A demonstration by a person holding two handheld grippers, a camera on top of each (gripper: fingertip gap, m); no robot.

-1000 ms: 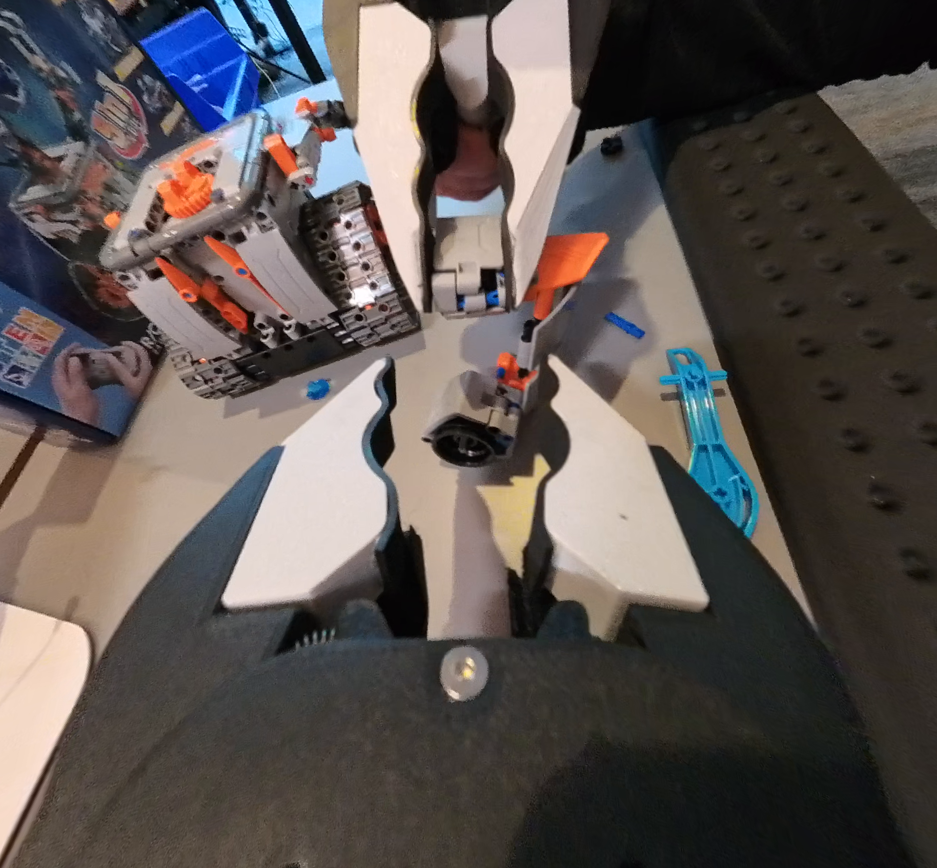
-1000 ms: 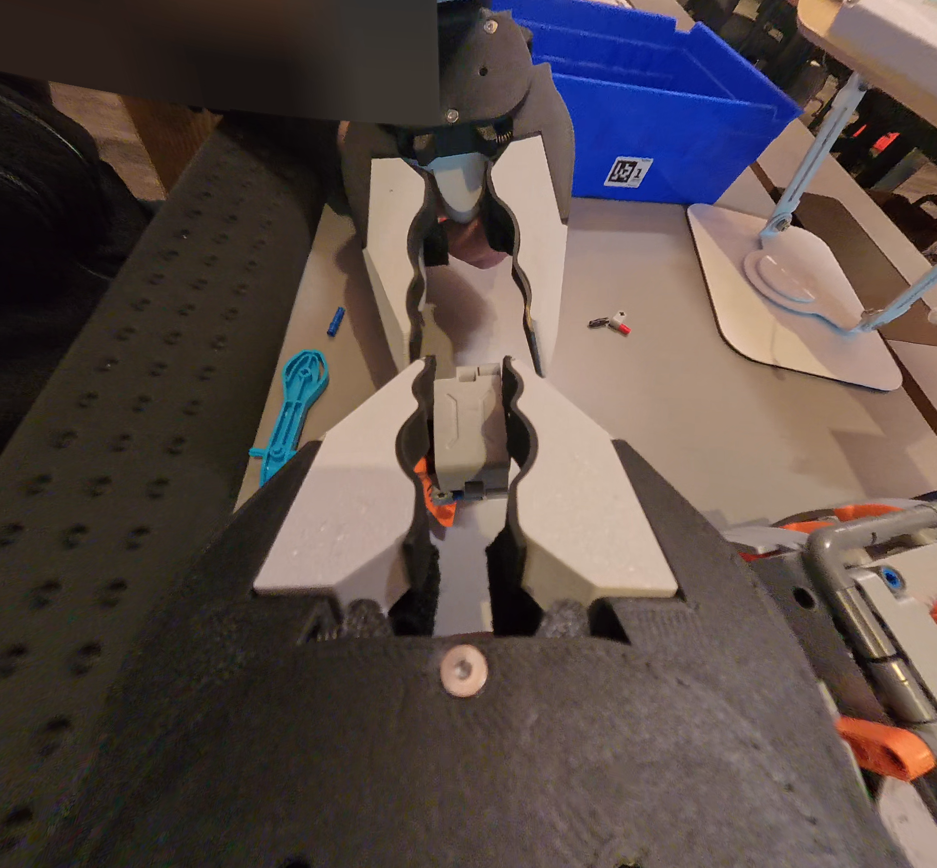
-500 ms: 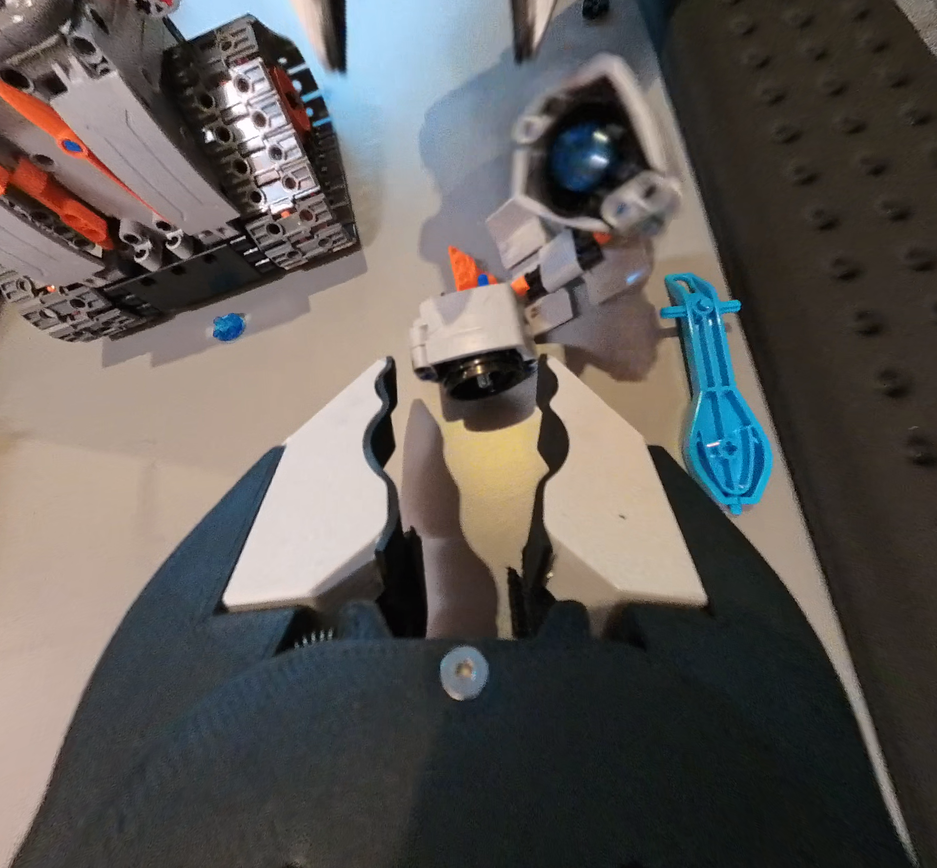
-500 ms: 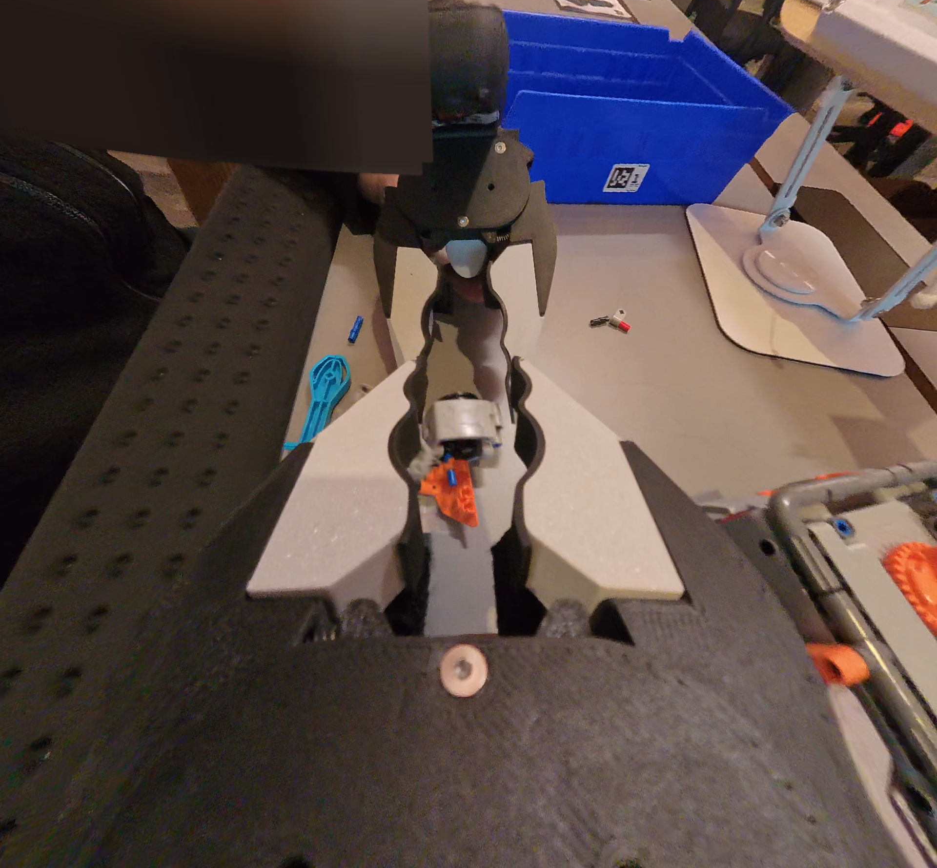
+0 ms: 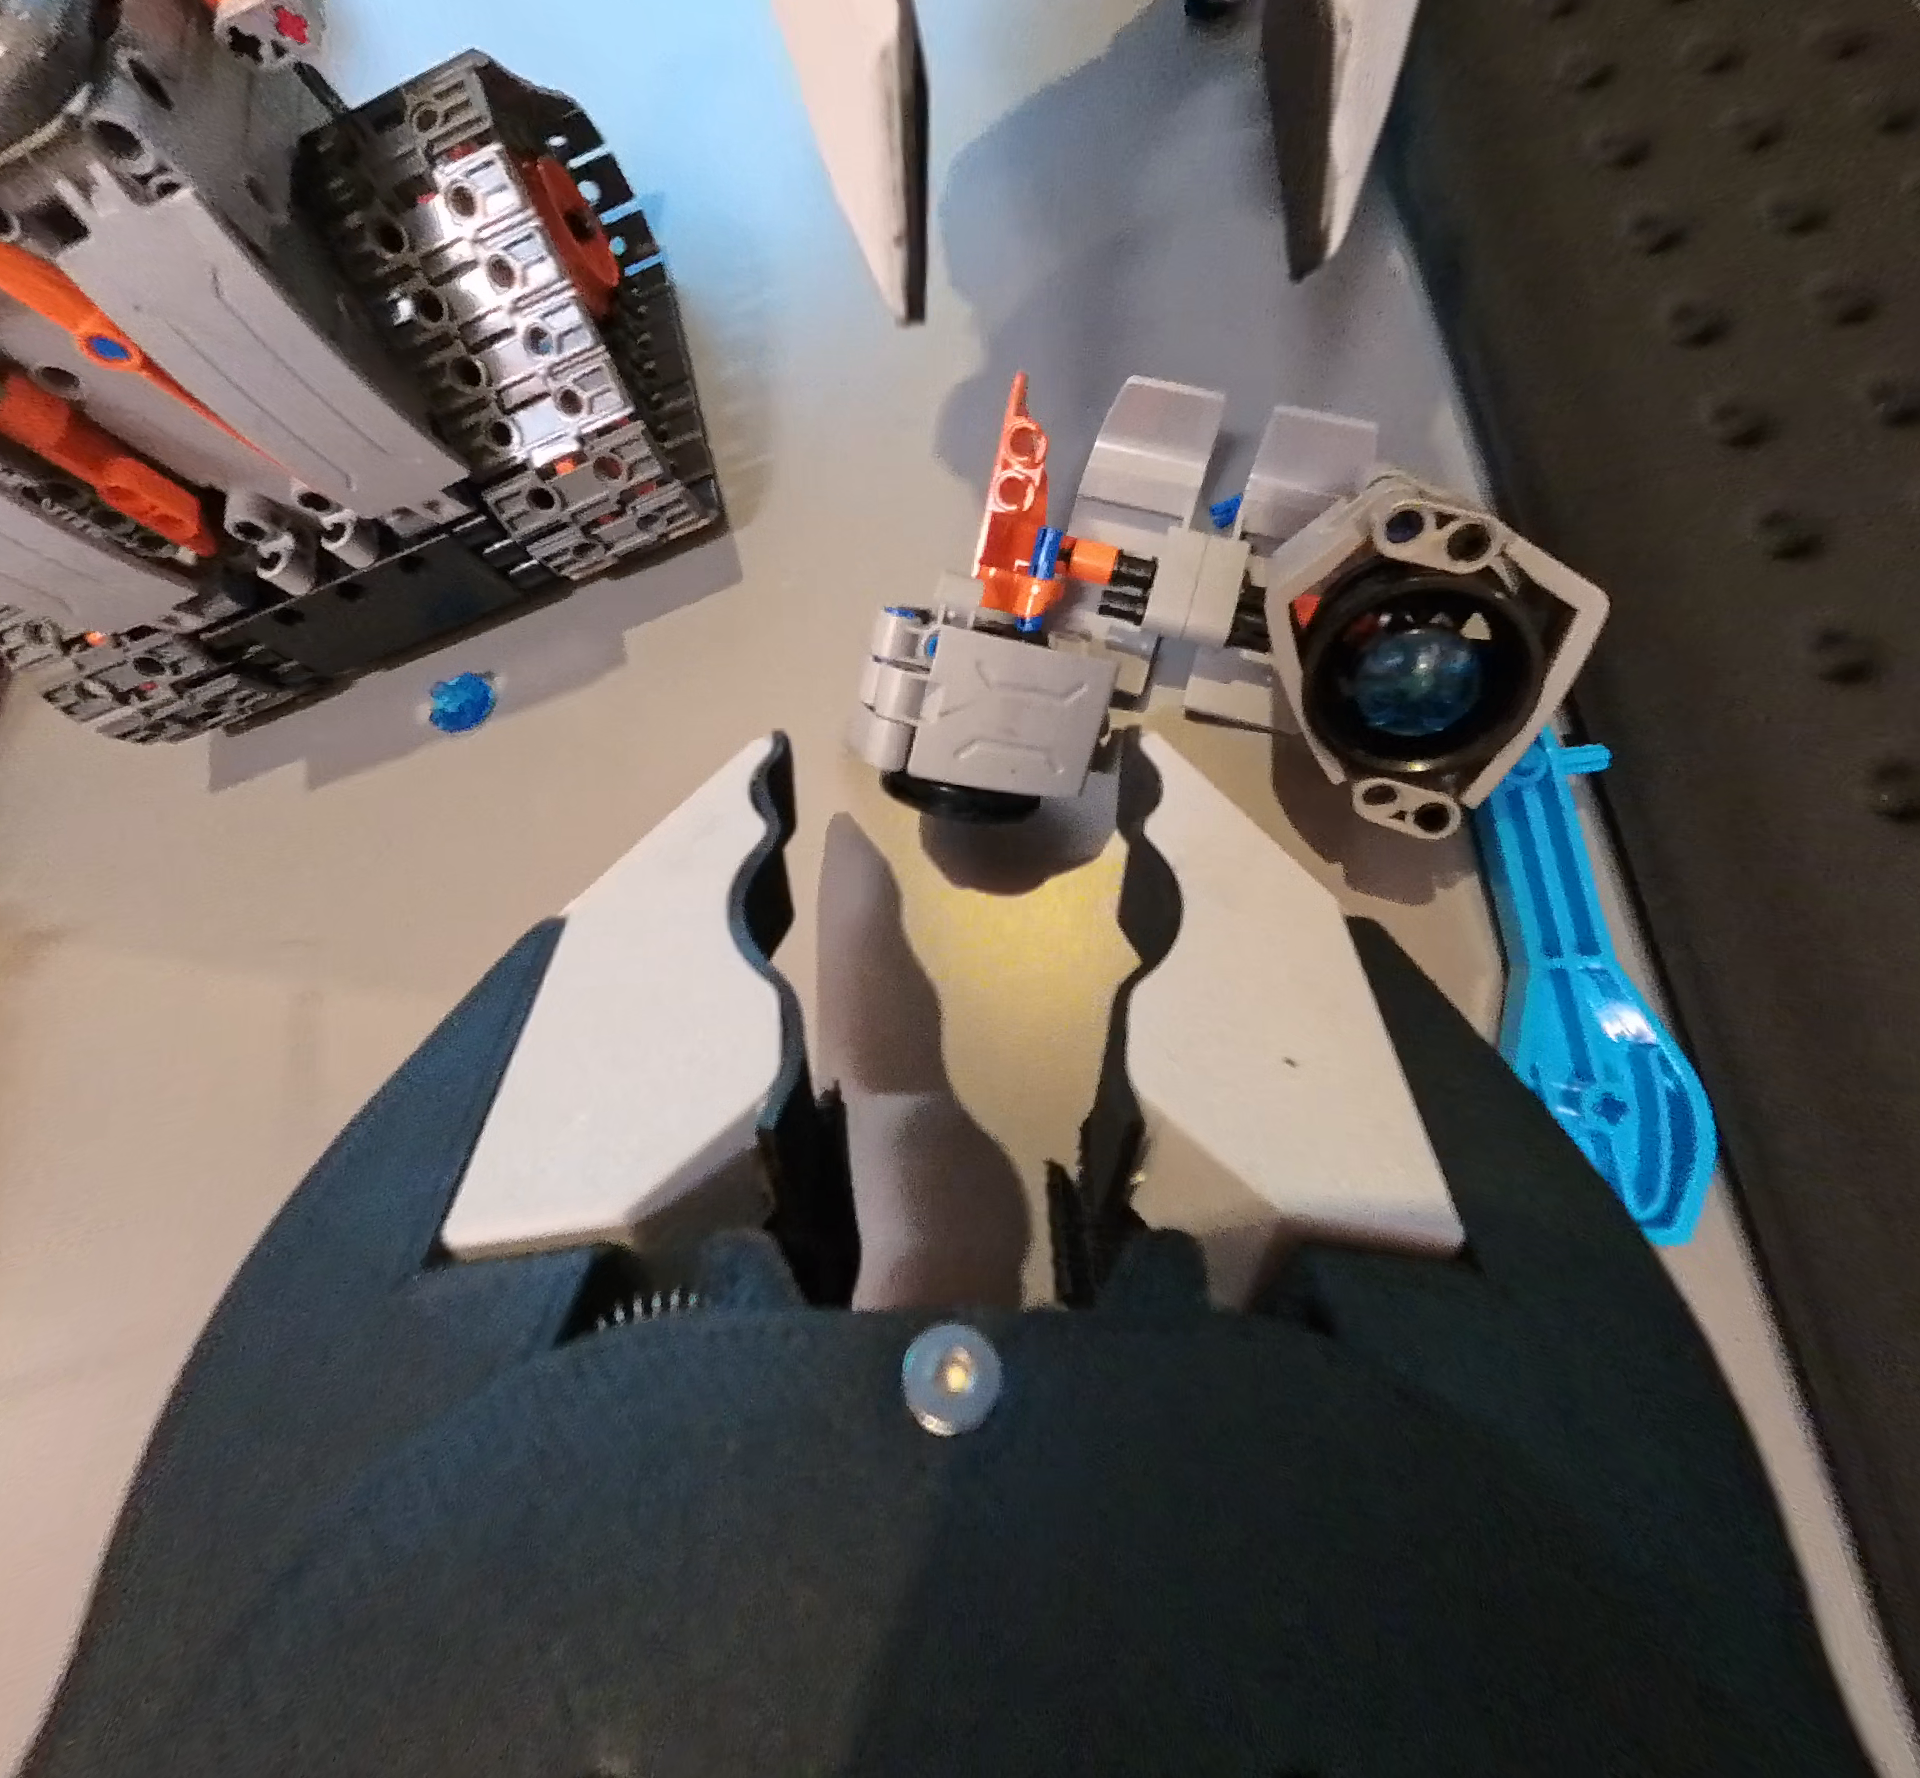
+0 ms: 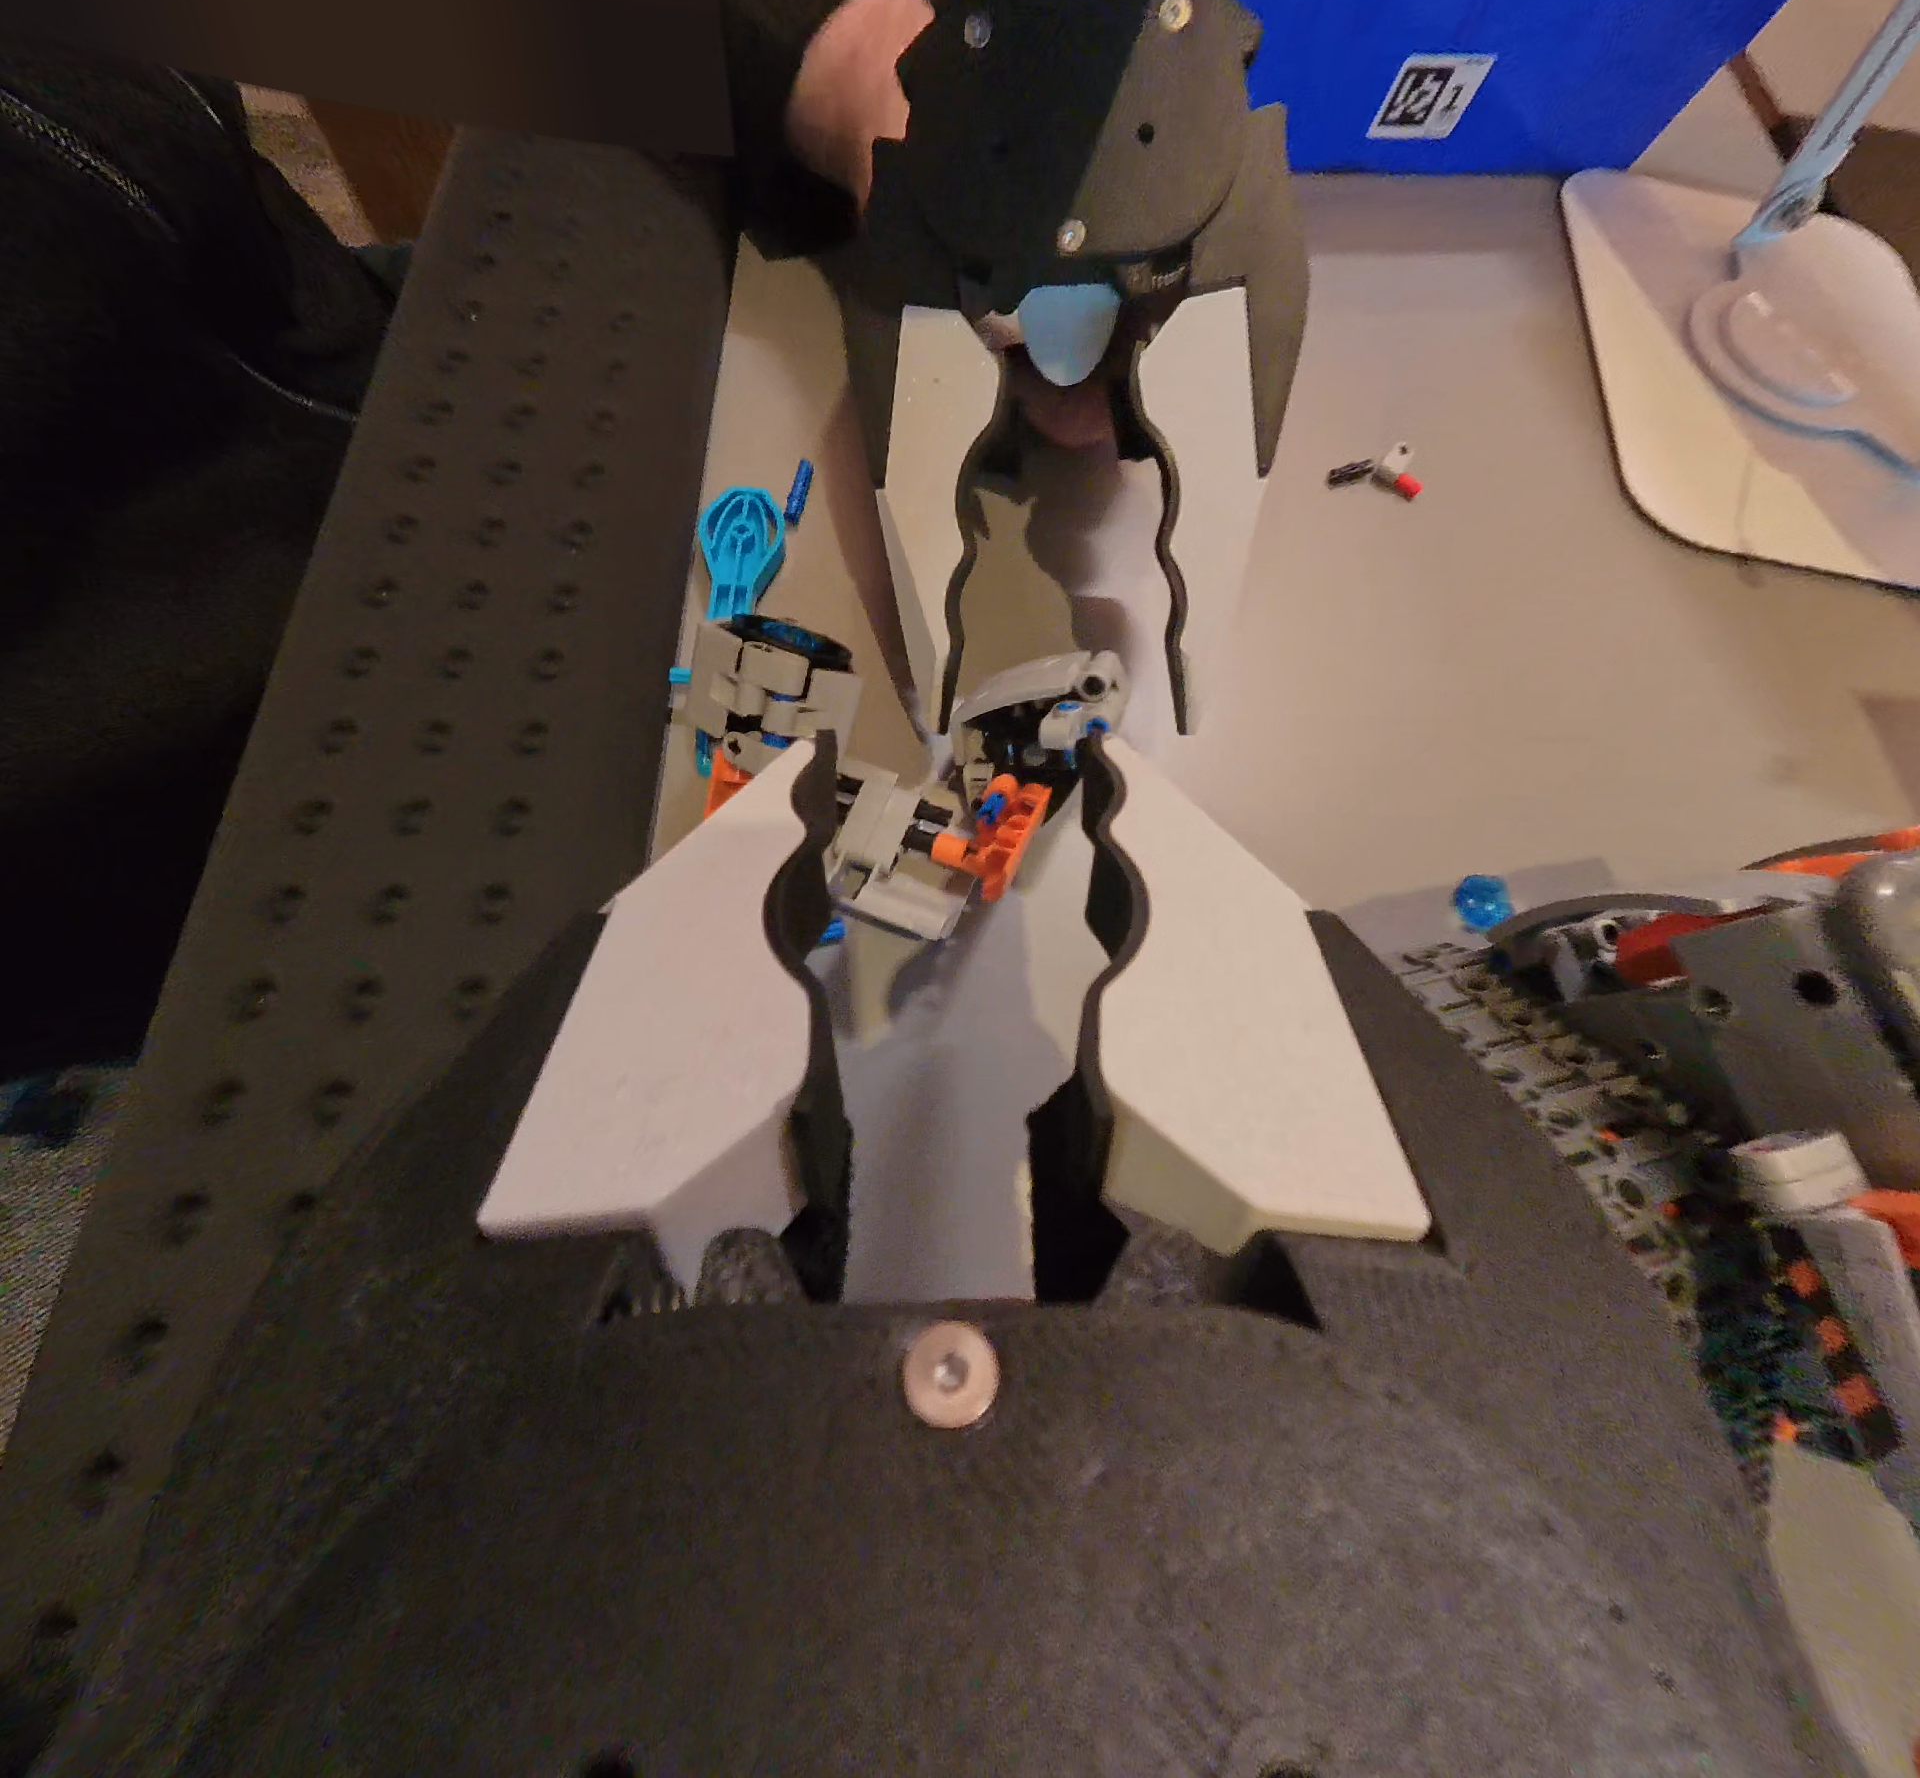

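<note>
Just beyond open left hand-held gripper [image 5: 956, 772]: brick assembly [image 5: 1049, 658] on table.

Glossy plastic brick assembly [image 5: 1143, 627], smooth matt tabletop [image 5: 260, 949], dimpled black mat [image 5: 1714, 326]

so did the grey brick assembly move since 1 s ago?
Yes. The assembly was clamped in the right gripper; now it lies loose on the table, beside the blue tool.

The brick assembly [image 5: 1164, 627] lies on the bench [image 5: 260, 897] between the two grippers' tips. The tracked vehicle [image 5: 343, 398] stands to its left, the pry tool [image 5: 1590, 1011] just beside it at right.
</note>
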